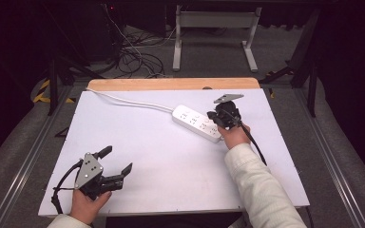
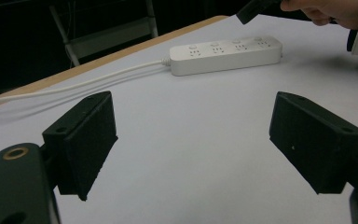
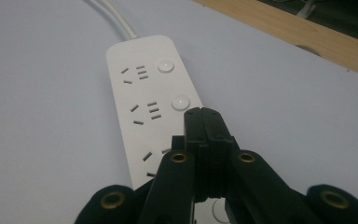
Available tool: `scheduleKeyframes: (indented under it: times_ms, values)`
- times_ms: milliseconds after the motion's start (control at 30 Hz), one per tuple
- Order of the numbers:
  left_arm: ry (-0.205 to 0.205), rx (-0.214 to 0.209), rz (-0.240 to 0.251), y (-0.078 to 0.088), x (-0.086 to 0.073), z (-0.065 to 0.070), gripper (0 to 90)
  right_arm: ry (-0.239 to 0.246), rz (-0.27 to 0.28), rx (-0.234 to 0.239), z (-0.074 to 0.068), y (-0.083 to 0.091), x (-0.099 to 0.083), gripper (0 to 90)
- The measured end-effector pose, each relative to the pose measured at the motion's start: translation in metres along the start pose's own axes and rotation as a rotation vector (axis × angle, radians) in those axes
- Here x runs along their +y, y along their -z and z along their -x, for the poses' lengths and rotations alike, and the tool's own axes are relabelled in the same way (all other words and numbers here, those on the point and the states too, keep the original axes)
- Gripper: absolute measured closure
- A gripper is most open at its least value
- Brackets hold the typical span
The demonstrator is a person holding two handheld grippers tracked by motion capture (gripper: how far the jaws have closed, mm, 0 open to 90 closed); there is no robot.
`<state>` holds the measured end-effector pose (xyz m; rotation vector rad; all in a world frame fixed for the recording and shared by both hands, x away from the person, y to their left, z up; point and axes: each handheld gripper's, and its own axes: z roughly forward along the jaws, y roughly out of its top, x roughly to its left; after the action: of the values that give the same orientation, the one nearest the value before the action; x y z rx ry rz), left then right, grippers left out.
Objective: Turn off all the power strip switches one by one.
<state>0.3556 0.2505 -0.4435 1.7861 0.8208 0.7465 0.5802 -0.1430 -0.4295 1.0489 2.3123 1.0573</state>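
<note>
The power strip (image 1: 197,123) is lying at the centre of the high view on the white worktop (image 1: 161,161), its cord (image 1: 128,100) running toward the upper left. At lower left, the left tongs (image 1: 118,160) are resting with jaws wide apart. Right of centre, the right tongs (image 1: 217,117) are pressing down with jaws together over the strip's near sockets.

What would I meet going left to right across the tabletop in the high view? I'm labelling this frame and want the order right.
Left gripper, jaws apart, near the front-left corner → white cable → white power strip → right gripper, jaws together over the strip's right end.
</note>
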Motion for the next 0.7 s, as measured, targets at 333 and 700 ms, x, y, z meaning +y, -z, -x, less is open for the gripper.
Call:
scheduleKeyframes:
  times_ms: [333, 700]
  values:
    - [-0.004, 0.002, -0.001, 0.000, 0.000, -0.001, 15.3, -0.016, -0.021, 0.004, 0.001, -0.018, -0.005, 90.0]
    - [-0.002, -0.001, -0.003, 0.000, 0.000, -0.001, 15.3, -0.008, -0.046, -0.009, 0.002, -0.026, -0.007, 90.0]
